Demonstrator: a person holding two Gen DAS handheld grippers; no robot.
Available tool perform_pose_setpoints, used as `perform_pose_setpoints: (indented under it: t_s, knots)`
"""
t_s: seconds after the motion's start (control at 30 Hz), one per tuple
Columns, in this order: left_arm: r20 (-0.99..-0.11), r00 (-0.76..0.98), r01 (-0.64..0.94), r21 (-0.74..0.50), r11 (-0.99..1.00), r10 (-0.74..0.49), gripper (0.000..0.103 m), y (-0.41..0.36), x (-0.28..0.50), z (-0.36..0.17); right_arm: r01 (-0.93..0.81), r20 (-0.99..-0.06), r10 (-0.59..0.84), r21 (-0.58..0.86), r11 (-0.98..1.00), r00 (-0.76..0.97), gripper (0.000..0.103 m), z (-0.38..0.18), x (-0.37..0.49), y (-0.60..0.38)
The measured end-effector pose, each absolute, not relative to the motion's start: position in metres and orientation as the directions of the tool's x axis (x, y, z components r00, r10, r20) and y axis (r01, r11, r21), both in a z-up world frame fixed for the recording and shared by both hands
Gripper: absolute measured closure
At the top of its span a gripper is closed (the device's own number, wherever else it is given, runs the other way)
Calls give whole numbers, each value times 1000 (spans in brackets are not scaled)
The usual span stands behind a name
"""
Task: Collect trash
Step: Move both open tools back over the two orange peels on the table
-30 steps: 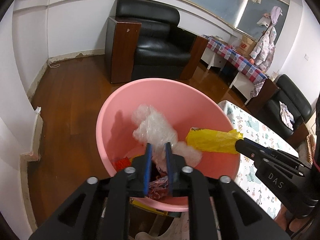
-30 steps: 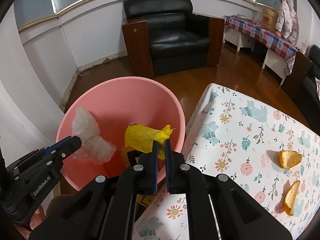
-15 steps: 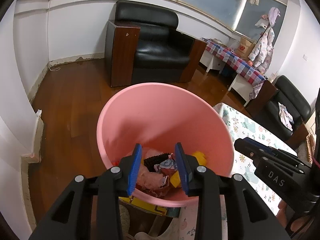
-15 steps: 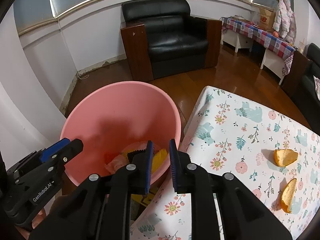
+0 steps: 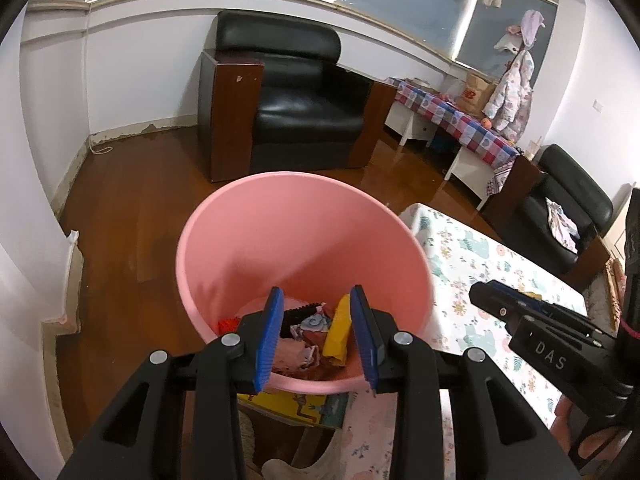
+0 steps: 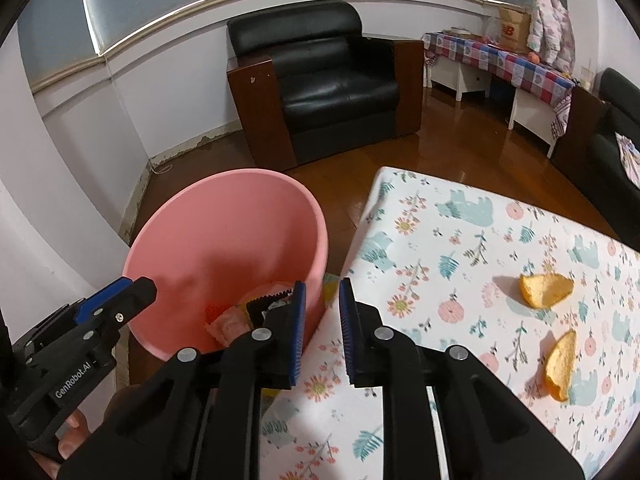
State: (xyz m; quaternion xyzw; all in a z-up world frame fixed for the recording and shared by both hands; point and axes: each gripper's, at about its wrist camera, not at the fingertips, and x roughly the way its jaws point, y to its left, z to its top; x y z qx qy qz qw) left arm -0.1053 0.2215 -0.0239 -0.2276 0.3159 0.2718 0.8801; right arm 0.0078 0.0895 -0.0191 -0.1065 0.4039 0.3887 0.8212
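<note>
- The left gripper (image 5: pixel 318 336) hung over the near rim of the pink bin (image 5: pixel 280 216), its jaws released and standing apart with nothing between them; the crumpled wrappers seen through the gap lay down on the bin's floor, not in its grasp.
- The right gripper (image 6: pixel 323 330) hung above the edge where the bin met the floral tablecloth (image 6: pixel 472 240). Its jaws stood a little apart, also empty.
- Both sets of jaws had opened within the last second and had since held that width.
- Inside the bin lay the trash already dropped: a yellow wrapper (image 5: pixel 338 330), a pale pinkish crumple beside it, a black ridged piece and a small red scrap.
- Two orange peels remained on the tablecloth, away from the bin on its far side from the left gripper: the farther peel (image 6: pixel 546 289) and the nearer peel (image 6: pixel 560 364).
- Both lay off to the right of the right gripper's line, so the right hand was plainly the nearer one.
- The nearer peel was a curled crescent standing on edge, its long axis running roughly toward and away from the camera; the farther one was a broader wedge lying crosswise.
- Each looked thin, bright orange outside and paler within, likely light and easily pinched across the curl.
</note>
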Motion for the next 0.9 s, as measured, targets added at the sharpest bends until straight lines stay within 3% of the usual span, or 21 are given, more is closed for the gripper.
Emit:
perform_pose_setpoints:
  t_s: [0.9]
  knots:
    - [-706,682,-459,-207,864,193,69,130,-52,-34,-569,-729,499,182,802,470,86,-31,14,-51]
